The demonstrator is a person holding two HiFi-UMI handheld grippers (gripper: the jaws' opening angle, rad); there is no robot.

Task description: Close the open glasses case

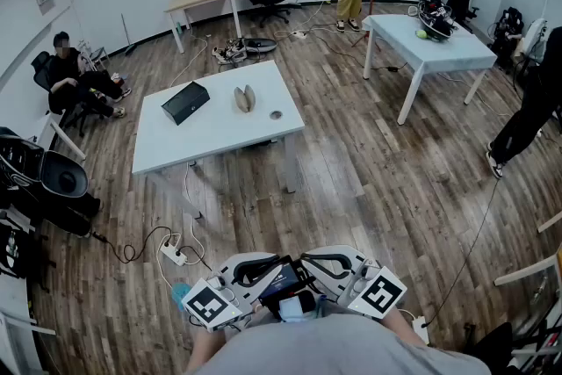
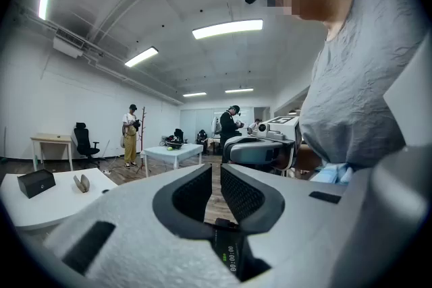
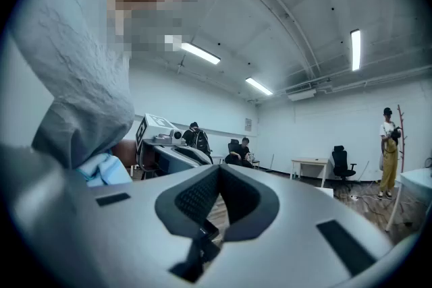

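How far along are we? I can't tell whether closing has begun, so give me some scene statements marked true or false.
1. The glasses case lies open on the white table. True.
2. The left tongs grip the case. False: they hold nothing and are by the person's body, away from the table.
3. A black box sits on the same table as the case. True.
4. The right tongs gape wide. False: their tips meet, with nothing between them.

Bare floor [image 1: 351,189] toward table [image 1: 211,143], black box [image 1: 185,102] near glasses case [image 1: 245,98]
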